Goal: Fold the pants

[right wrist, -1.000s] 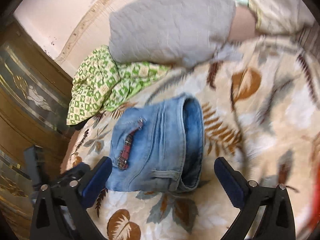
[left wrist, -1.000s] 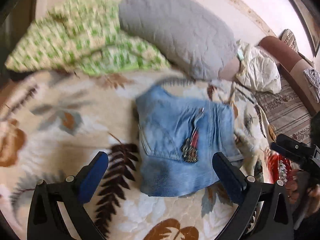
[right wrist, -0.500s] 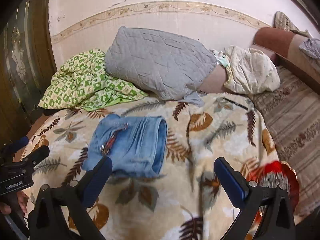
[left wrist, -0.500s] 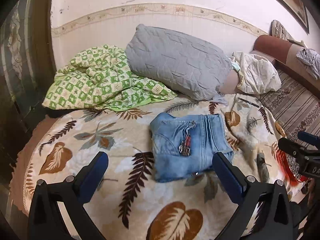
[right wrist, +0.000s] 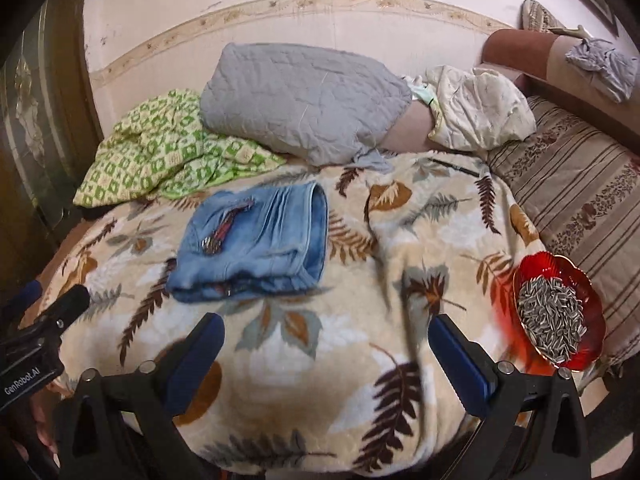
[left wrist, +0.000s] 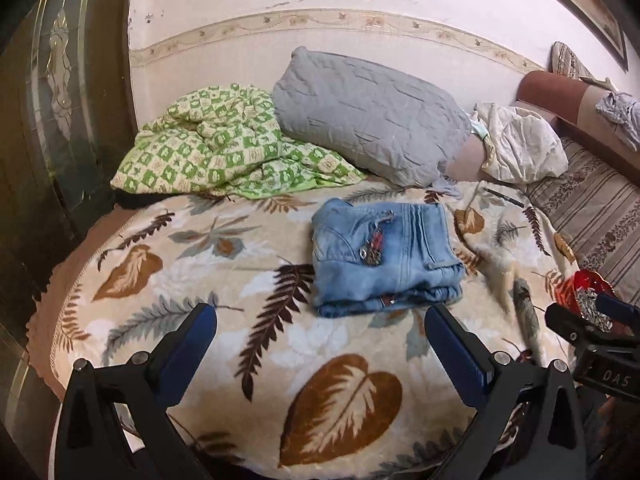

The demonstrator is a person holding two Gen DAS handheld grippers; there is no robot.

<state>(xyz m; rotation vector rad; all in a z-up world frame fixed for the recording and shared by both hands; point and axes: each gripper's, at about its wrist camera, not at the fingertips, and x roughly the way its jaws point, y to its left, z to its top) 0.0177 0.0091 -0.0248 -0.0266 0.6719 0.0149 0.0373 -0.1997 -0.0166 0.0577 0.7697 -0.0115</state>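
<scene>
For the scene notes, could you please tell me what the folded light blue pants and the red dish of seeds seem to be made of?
The folded light blue pants look like washed denim: faded patches, stitched seams and a belt loop show. The red dish of seeds seems to be translucent glass or plastic: it is glossy with a scalloped rim and casts a red glow on the leaf-patterned blanket; which of the two I cannot tell.

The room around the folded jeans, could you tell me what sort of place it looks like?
Most likely a lived-in bedroom at home. The folded jeans lie on a bed spread with a leaf-print blanket, with a grey quilted pillow and a crumpled green checked cover against the wall. Both grippers hang open, apart from the jeans.
</scene>
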